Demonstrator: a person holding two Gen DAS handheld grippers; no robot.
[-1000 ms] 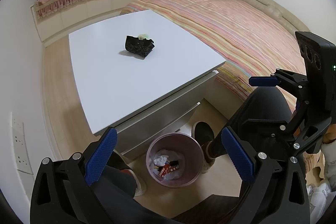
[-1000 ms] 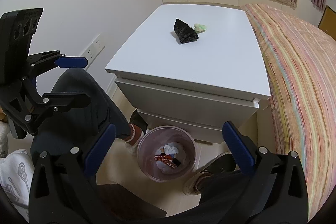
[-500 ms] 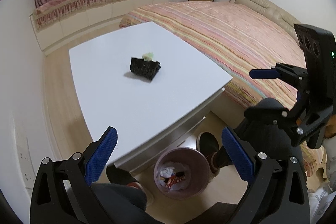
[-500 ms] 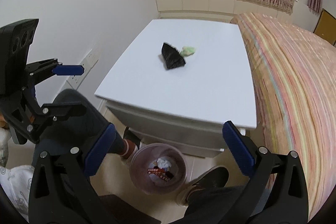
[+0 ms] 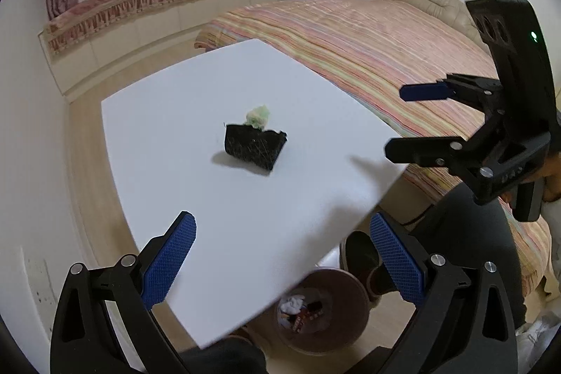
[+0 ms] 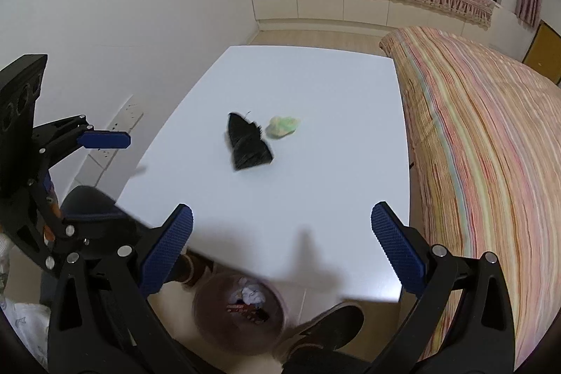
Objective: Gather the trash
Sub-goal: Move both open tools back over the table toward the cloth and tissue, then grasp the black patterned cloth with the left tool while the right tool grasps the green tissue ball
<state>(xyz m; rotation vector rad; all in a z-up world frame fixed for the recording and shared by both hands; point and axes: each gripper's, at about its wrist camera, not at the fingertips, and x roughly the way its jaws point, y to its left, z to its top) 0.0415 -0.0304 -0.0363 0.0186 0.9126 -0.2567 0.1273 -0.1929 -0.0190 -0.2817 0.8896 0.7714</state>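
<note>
On the white nightstand top (image 5: pixel 217 226), near its middle, a black crumpled wrapper (image 5: pixel 254 146) is lying with a pale green wad (image 6: pixel 282 127) just beside it. Both claws are hovering spread and empty: left gripper (image 5: pixel 285 260) and right gripper (image 6: pixel 284 242), each short of the trash. Below the front edge, a pink bin (image 6: pixel 240 311) is sitting partly under the overhang. Risks, as judged: the light wad is liable to skid away when nudged; a release made too early is likely to miss the bin.

We find the torn wrapper (image 6: pixel 248 142) mid-tabletop (image 6: pixel 315 198), crumpled wad (image 6: pixel 282 126) just beside it, trash bin (image 6: pixel 242 314) on the floor below the near edge.
</note>
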